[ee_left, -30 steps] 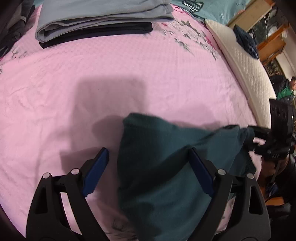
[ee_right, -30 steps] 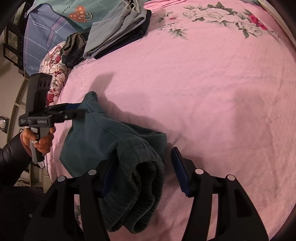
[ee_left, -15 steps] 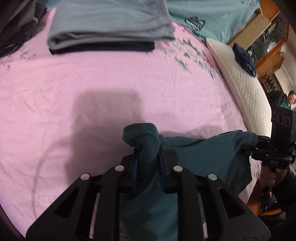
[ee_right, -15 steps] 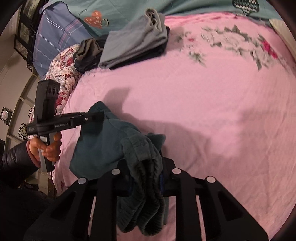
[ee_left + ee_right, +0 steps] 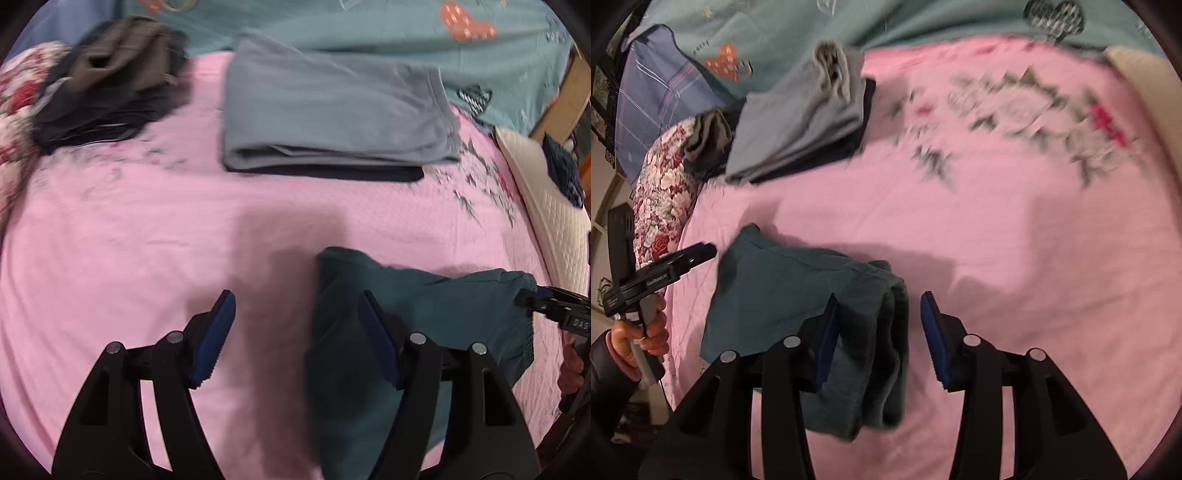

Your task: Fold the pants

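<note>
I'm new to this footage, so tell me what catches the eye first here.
The dark teal pants lie bunched on the pink bedspread near its front edge, with both grippers open: the left gripper beside them, the right gripper straddling their thick folded end. Farther back sits a neat stack of folded grey clothes.

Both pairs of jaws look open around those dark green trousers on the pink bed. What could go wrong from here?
Two risks, I would guess. The dark teal fleece pants lie in a thick bunched roll at the right gripper, whose jaws stand open, so the layers may slump and the fold come loose. The left gripper, also open, has one jaw over the pants and one over the bare pink bedspread; closing there might pinch bedspread too, or catch only an edge.
</note>
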